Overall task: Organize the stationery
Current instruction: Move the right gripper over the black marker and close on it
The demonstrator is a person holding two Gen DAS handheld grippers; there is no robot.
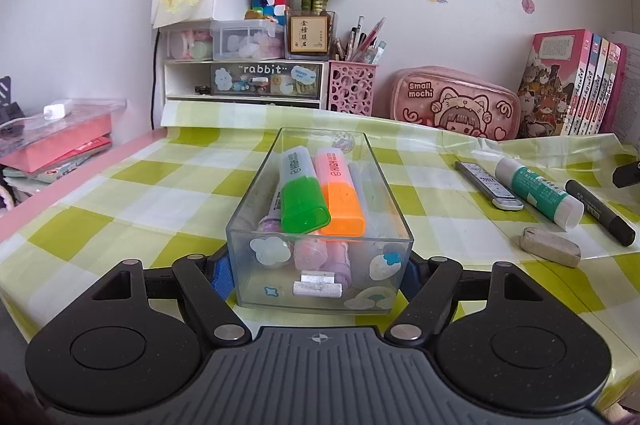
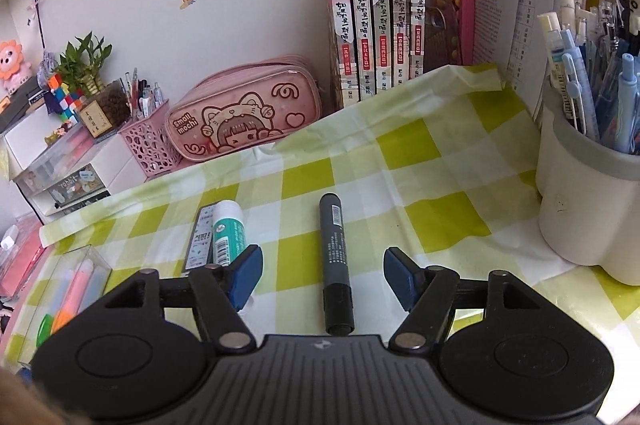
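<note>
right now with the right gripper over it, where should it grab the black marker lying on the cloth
Grip the black marker across its round barrel near the middle, coming down from above. It lies flat on the checked tablecloth, lengthwise between the open pads of the right gripper, so they can close on its long sides. The glue stick lies apart, leaving room.

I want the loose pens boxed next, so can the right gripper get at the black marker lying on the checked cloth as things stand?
Probably yes. The right gripper is open, its blue pads either side of the black marker, and nothing lies across the marker. The glue stick sits apart to the left, clear of the pads.
</note>
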